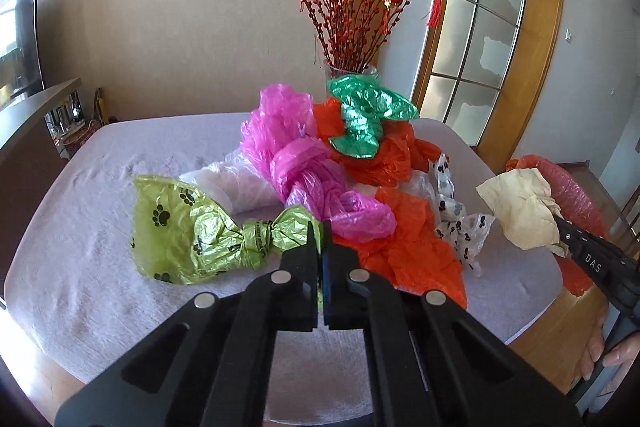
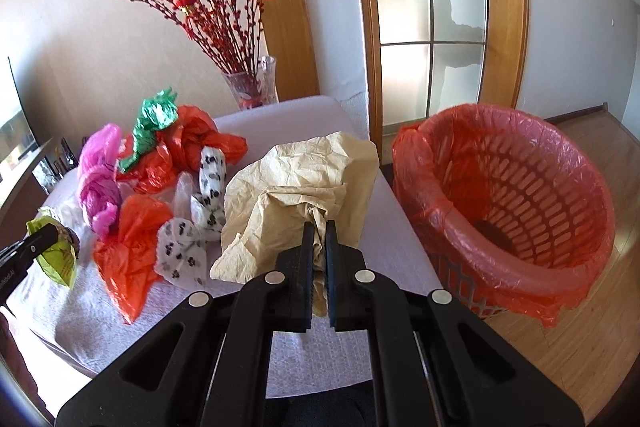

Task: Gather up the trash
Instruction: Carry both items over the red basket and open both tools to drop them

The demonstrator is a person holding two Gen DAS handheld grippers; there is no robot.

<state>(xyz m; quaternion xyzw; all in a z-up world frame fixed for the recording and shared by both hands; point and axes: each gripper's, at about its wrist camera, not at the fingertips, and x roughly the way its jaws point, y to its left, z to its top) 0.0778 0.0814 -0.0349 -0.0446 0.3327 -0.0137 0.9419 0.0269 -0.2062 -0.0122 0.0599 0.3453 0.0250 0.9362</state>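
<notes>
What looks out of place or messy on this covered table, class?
A heap of knotted, crumpled plastic bags, pink, orange, green foil and paw-printed white, litters the lilac tablecloth in front of the glass vase of red branches.

Crumpled beige paper (image 2: 304, 183) (clamped, lifted)

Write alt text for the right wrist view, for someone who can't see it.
The right gripper is shut on a crumpled tan paper above a cloth-covered table. To its right stands a bin lined with a red bag; to its left lie colourful plastic bags.
</notes>
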